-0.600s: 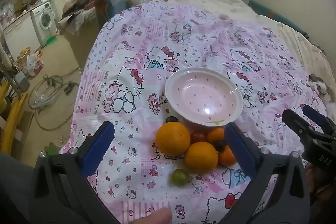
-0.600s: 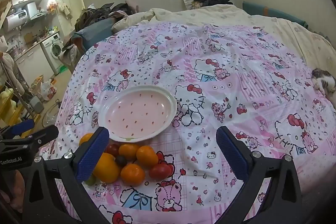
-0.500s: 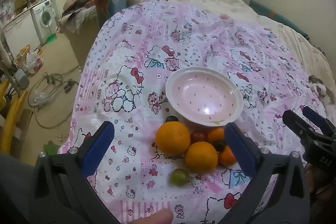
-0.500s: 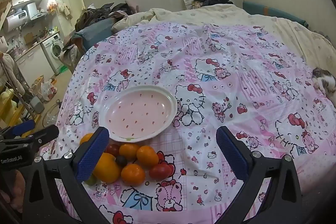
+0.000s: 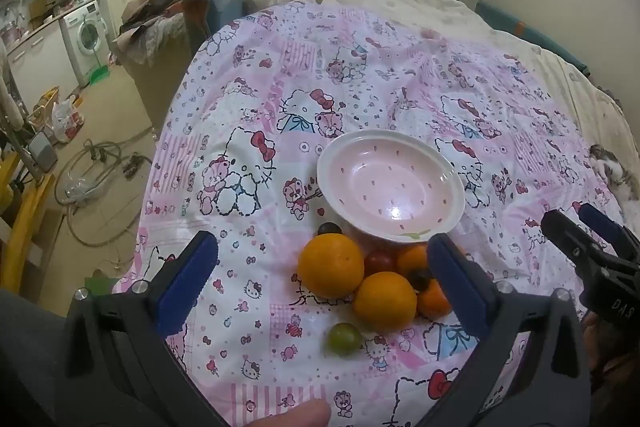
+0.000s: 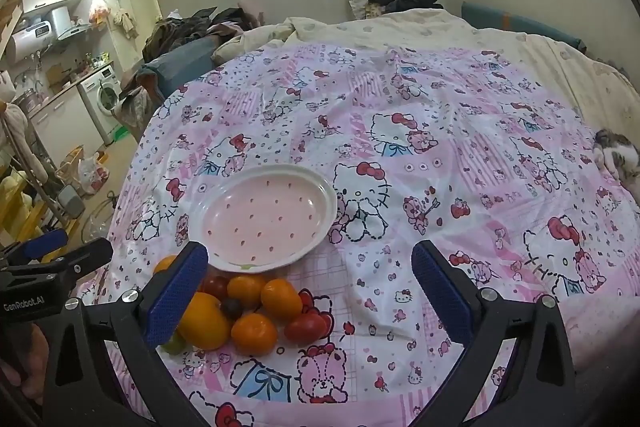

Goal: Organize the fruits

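Nothing had moved: both the left gripper (image 5: 322, 279) and right gripper (image 6: 310, 291) hung spread and empty, the fruits (image 5: 376, 285) lay heaped near the bare plate (image 5: 450, 201), none sorted.

We can only make out a couple of bits of text here. The left gripper (image 6: 52, 263), seen from the right wrist camera, has "GenRobot.AI" in white on its black body. The right gripper (image 5: 592, 239), in the left wrist view, shows pale letters, maybe "DAS" — partly cut off, so can't swear to it.
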